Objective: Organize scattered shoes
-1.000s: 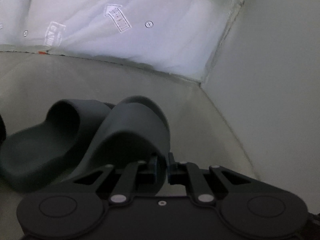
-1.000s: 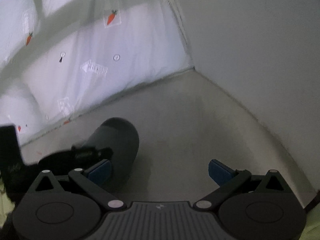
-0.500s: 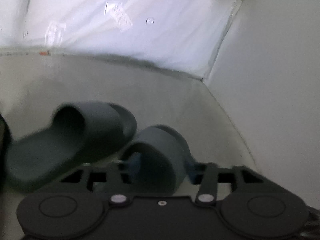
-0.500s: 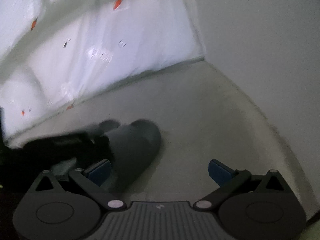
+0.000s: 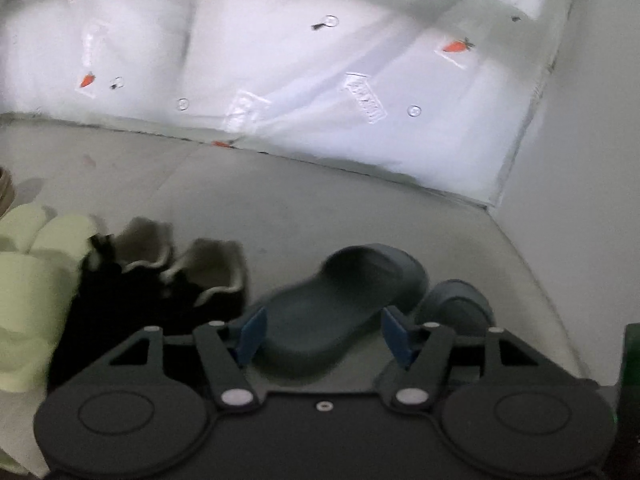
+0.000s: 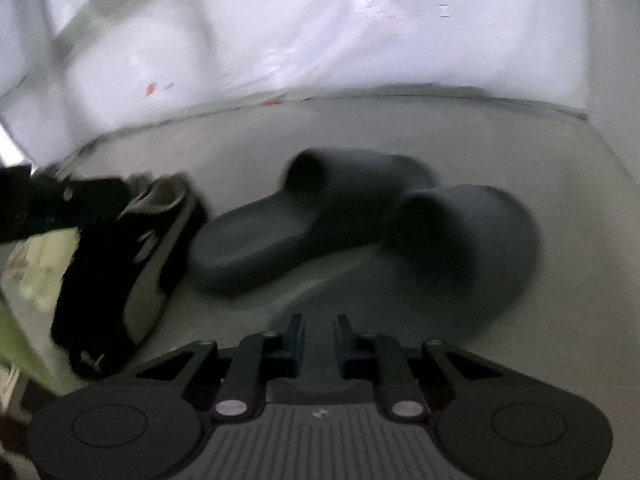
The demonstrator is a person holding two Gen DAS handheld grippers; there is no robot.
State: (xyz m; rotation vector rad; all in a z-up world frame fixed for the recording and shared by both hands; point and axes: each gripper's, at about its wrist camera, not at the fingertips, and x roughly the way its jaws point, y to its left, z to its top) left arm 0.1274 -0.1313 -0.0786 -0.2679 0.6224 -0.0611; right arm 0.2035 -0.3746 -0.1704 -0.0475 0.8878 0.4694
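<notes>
My left gripper (image 5: 322, 332) is spread wide, straddling the heel of one grey slide (image 5: 340, 304). My right gripper (image 6: 319, 342) is pinched on the heel of the other slide (image 6: 460, 248). Set it down parallel, toes level, just beside its mate, then let go.

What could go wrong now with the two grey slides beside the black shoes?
1. The right tool seems to pinch the right grey slide only at its heel edge, so the slide may slip or swing.
2. The open left tool straddles the other grey slide; a careless move could push it into the black shoes close beside it.
</notes>
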